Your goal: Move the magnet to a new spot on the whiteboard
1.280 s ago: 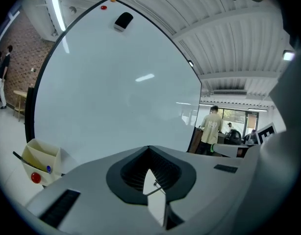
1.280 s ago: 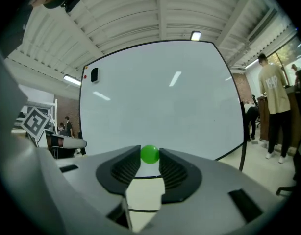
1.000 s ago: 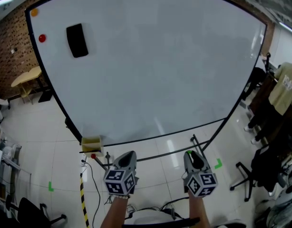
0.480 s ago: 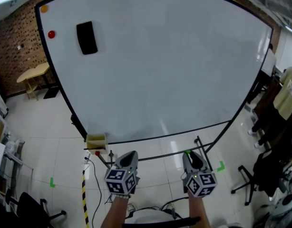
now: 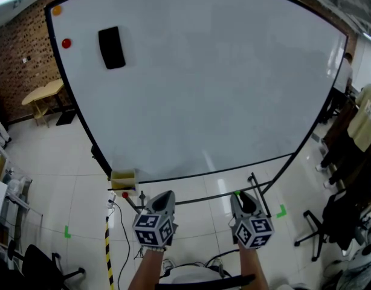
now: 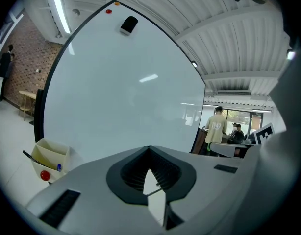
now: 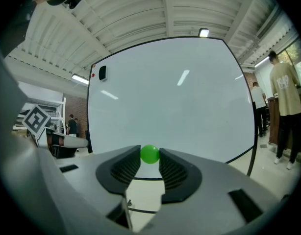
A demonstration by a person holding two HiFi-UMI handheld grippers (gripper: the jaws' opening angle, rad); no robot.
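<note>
White, black-framed whiteboard [image 5: 203, 83]: black rectangular eraser [image 5: 111, 47] stuck on it; round red magnet [image 5: 66, 43] just L of eraser, round orange magnet [image 5: 56, 9] further up-L.

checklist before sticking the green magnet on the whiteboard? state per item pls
1. Grip on green magnet: ok, pinched in right claw.
2. Idle left claw: ok, shut, empty.
3. Free spot on whiteboard: ok, bare except eraser, red magnet and orange magnet at upper left.
4. Reach: not ok, right claw sits low, below the board's bottom edge in the head view.
5. Magnet's sticking face toward board: cannot tell.
</note>
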